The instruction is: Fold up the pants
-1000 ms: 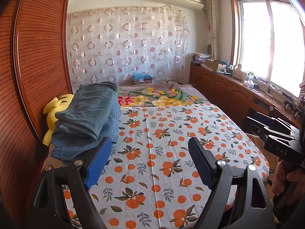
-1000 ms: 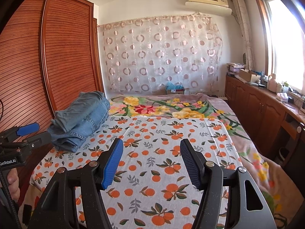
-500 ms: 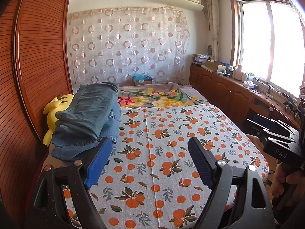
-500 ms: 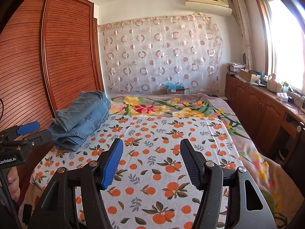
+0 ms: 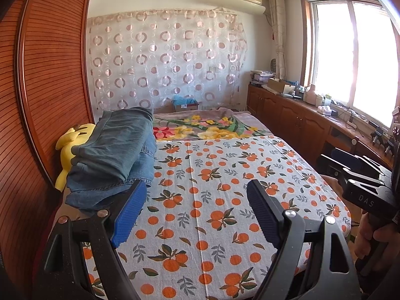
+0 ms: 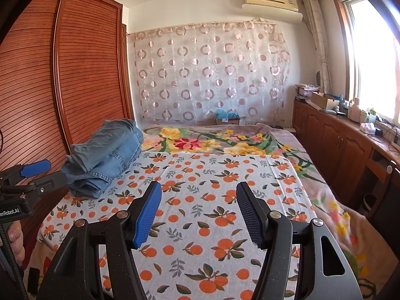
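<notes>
A pile of folded blue denim pants (image 5: 115, 150) lies on the left side of the bed, close to the wardrobe; in the right wrist view the pants (image 6: 105, 155) sit left of centre. My left gripper (image 5: 196, 187) is open over the orange-print sheet (image 5: 212, 175), its left pad just in front of the pile's near edge, with nothing between the fingers. My right gripper (image 6: 198, 186) is also open and empty, above the middle of the sheet. Each hand-held gripper shows at the edge of the other's view.
A yellow plush toy (image 5: 72, 142) is wedged between the pants and the slatted wooden wardrobe (image 5: 50, 100). A floral blanket (image 6: 212, 145) covers the far part of the bed. Wooden cabinets (image 6: 337, 140) with clutter run along the window side on the right.
</notes>
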`<state>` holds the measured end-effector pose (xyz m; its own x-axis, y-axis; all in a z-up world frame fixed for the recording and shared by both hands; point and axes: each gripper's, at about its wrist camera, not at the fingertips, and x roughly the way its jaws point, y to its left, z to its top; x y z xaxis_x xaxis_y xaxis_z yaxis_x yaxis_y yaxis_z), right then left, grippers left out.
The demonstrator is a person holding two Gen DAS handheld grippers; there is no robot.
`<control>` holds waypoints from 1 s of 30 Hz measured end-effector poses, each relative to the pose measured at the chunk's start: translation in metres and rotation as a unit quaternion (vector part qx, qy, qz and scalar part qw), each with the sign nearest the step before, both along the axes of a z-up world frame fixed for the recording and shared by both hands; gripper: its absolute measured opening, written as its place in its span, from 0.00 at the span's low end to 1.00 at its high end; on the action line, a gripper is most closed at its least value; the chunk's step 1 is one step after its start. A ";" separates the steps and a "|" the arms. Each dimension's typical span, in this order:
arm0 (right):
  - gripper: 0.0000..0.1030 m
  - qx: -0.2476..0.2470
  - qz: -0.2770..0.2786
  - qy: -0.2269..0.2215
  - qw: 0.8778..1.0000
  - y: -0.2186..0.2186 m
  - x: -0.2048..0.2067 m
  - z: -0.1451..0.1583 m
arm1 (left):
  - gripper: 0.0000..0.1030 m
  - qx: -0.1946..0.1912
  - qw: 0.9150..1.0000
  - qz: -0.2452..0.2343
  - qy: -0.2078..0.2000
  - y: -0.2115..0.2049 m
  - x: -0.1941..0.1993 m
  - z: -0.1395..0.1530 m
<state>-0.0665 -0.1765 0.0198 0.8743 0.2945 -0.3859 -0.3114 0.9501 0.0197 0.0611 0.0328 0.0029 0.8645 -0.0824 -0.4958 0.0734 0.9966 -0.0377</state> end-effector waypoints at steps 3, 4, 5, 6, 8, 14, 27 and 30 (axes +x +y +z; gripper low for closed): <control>0.62 0.001 0.001 0.001 1.000 0.000 -0.001 -0.001 | 0.81 0.000 1.000 0.000 0.000 0.000 0.000 0.000; 0.62 0.001 0.002 0.002 1.000 0.000 0.000 -0.001 | 0.81 0.001 1.000 0.000 0.000 0.000 0.000 0.000; 0.62 0.001 0.002 0.001 1.000 -0.001 0.000 -0.001 | 0.81 0.001 1.000 0.000 0.000 0.000 0.000 0.000; 0.62 0.001 0.002 0.002 1.000 -0.001 0.000 -0.001 | 0.81 0.000 1.000 0.000 0.000 0.000 0.000 0.000; 0.62 0.002 0.002 0.002 1.000 -0.001 0.000 -0.002 | 0.81 0.000 1.000 0.000 0.000 0.000 -0.001 0.000; 0.62 0.003 0.002 0.001 1.000 -0.002 0.000 -0.001 | 0.81 0.000 1.000 -0.002 -0.004 -0.005 -0.002 0.000; 0.62 0.003 0.002 0.001 1.000 -0.002 0.002 -0.002 | 0.81 -0.001 1.000 -0.003 -0.006 -0.006 -0.003 0.000; 0.62 0.003 0.002 0.001 1.000 -0.002 0.001 -0.002 | 0.81 -0.001 1.000 -0.003 -0.006 -0.006 -0.003 0.000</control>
<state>-0.0654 -0.1782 0.0178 0.8725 0.3007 -0.3851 -0.3154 0.9486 0.0260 0.0579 0.0265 0.0029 0.8697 -0.0888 -0.4855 0.0800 0.9960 -0.0390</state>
